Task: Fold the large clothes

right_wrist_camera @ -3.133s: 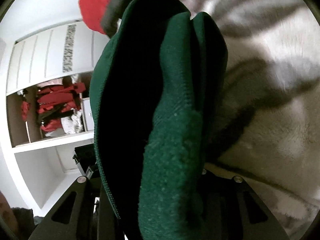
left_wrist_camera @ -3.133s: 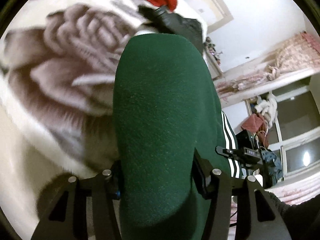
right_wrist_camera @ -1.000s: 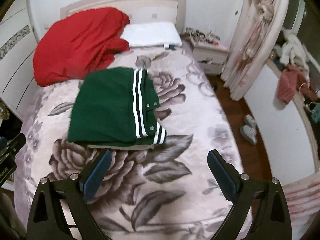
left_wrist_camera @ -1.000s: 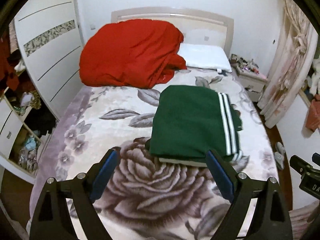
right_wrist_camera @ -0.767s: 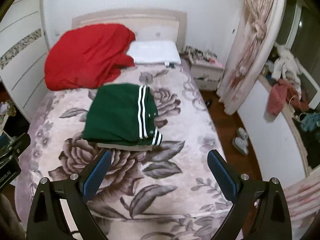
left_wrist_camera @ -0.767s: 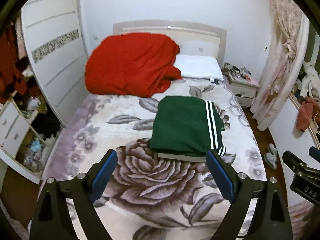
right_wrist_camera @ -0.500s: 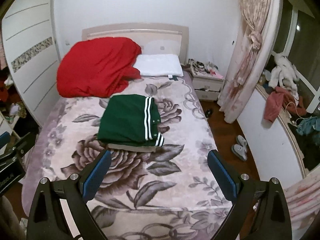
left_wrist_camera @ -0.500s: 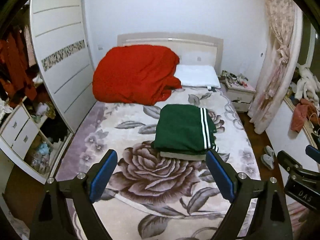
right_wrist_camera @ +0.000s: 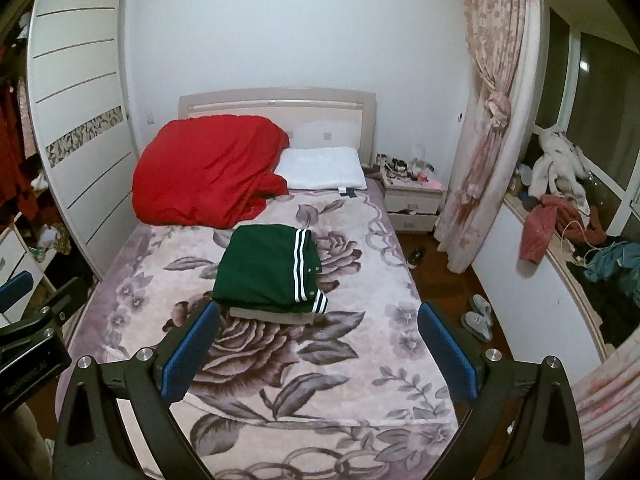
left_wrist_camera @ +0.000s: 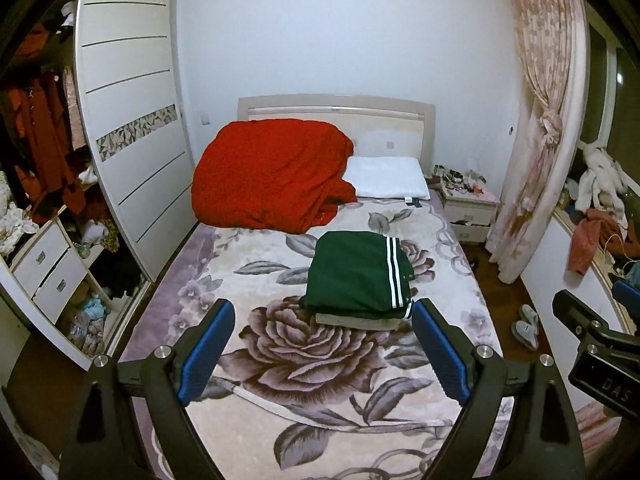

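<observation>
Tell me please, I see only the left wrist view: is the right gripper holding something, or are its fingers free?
Observer: Free. In the right wrist view the right gripper is open, with its fingers wide apart and nothing between them. The folded green garment lies beyond them on the bed blanket.
Operator: Good. My view cuts the window ledge on the right. Is more clothing there?
Observer: Yes. Past the red garment, a teal garment lies on the ledge beside dark clothes.
</observation>
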Available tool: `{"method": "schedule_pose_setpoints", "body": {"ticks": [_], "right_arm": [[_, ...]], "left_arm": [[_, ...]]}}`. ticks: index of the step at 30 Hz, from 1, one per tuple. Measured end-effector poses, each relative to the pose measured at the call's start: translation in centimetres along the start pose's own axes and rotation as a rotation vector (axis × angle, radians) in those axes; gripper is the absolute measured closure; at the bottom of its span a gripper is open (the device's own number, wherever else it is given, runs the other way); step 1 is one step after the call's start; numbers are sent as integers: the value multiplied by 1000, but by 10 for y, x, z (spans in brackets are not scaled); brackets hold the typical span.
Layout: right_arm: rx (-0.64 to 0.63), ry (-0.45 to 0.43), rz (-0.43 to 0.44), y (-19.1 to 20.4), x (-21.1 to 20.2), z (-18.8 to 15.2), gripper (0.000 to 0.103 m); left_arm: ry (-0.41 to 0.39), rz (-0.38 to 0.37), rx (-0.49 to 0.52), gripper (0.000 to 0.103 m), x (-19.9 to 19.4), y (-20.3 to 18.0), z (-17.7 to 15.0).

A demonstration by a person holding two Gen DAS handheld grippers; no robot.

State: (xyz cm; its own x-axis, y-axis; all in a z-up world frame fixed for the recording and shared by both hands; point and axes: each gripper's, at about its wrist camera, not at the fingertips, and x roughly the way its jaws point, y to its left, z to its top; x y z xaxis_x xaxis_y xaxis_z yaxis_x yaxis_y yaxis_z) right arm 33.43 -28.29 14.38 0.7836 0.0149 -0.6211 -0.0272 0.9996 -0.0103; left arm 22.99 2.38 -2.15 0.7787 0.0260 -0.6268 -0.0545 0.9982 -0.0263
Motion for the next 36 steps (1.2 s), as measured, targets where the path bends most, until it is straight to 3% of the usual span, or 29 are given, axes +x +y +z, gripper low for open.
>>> {"method": "schedule_pose_setpoints", "body": {"ticks": [14,36], "right_arm": [[-24,-39,19,-2,-22,-4,1],[-23,-31,16,-5,-23,-10,0]], "left_arm": [[-65,17,3,6,-21,-3,-4],[-51,32,-2,6,-27,-5,-8]]}}
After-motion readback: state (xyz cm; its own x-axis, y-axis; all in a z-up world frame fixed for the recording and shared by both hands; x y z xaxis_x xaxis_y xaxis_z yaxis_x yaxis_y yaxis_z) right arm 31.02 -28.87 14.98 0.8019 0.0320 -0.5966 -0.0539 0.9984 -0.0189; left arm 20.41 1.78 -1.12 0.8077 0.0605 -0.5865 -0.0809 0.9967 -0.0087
